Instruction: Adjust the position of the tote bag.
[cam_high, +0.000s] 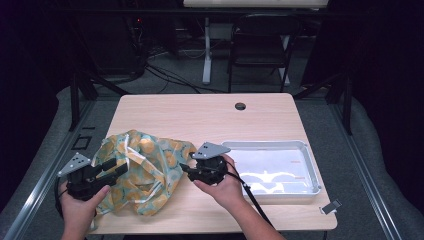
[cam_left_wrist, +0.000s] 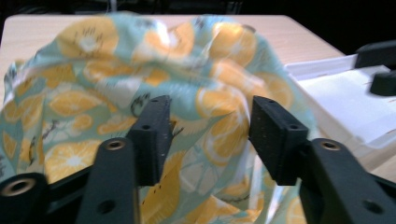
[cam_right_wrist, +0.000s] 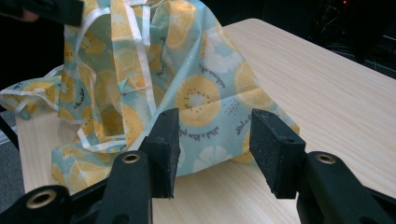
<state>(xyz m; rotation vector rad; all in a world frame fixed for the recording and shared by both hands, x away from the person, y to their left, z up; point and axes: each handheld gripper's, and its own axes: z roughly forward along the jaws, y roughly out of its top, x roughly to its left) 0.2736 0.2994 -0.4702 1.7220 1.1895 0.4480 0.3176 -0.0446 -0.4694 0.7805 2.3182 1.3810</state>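
High view: a light wooden table (cam_high: 200, 112) carries a crumpled cloth (cam_high: 145, 167) on its near left part, teal with a yellow citrus-slice print and white binding tape along the edges. It lies in a loose heap, with folds raised at the middle. To its right, well apart from the heap, stands a shallow metal tray (cam_high: 312, 167) lined with white paper. A small grey clip-like item (cam_high: 331, 206) lies near the table's near right corner; what it is cannot be told. The left claw (cam_high: 117, 169), held in the person's left hand (cam_high: 80, 200), reaches over the cloth's left edge. The right claw (cam_high: 186, 169), in the right hand (cam_high: 225, 185), points at the cloth's right edge, just beside it.

Left gripper view: the left claw (cam_left_wrist: 210, 135) stands wide open, with nothing held. The cloth (cam_left_wrist: 93, 84) rises as a mound right in front of the jaws and between them; whether it touches the pads cannot be told. Print: orange and lemon slices on pale teal, slightly blurred. The tray's white lining (cam_left_wrist: 345, 102) shows at the right.

Right gripper view: the right claw (cam_right_wrist: 212, 149) is also wide open and empty. The cloth (cam_right_wrist: 154, 79) stands just ahead of the jaws, draped upward at the left. White tape strips run down its folds, and its lower hem rests on the table (cam_right_wrist: 327, 93).
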